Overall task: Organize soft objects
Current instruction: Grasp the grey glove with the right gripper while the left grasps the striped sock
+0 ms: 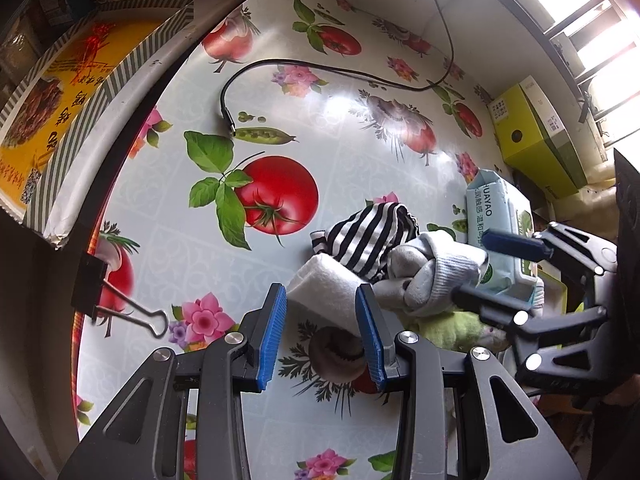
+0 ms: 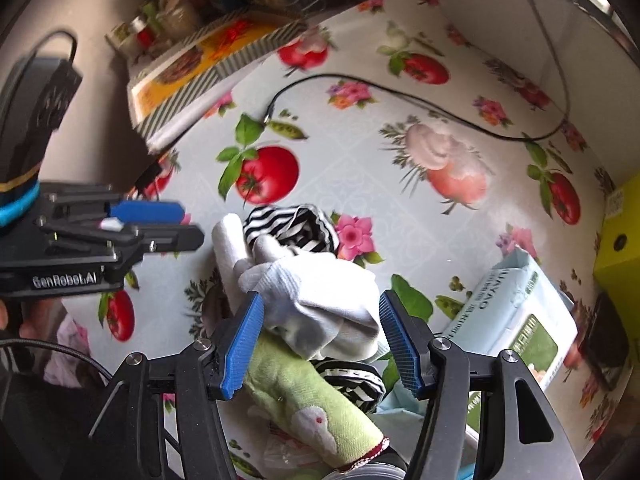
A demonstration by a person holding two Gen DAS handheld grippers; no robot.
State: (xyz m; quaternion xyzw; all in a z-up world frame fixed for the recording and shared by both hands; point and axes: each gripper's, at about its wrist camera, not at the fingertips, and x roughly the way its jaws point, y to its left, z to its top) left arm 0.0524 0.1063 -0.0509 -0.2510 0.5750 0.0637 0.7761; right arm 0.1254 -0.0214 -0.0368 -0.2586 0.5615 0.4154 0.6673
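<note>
A pile of soft things lies on the tomato-print tablecloth point(image 1: 304, 128): a black-and-white striped cloth point(image 1: 366, 236), a white folded cloth point(image 1: 326, 292), a grey-white sock bundle point(image 1: 436, 276) and a green cloth point(image 1: 452, 326). My left gripper point(image 1: 322, 300) is open, its blue pads on either side of the white cloth's corner. My right gripper point(image 2: 320, 308) is open around the grey-white sock bundle point(image 2: 320, 296), above the green embroidered cloth point(image 2: 312, 392). The striped cloth point(image 2: 296, 224) and white cloth point(image 2: 230, 248) lie just beyond. The right gripper also shows in the left wrist view point(image 1: 472, 264).
A pack of wet wipes point(image 1: 500, 220) lies right of the pile, a yellow-green box point(image 1: 536, 136) behind it. A black cable point(image 1: 304, 68) crosses the far table. A yellow printed box point(image 1: 60, 92) sits at the left edge; a binder clip point(image 1: 116, 300) grips the cloth.
</note>
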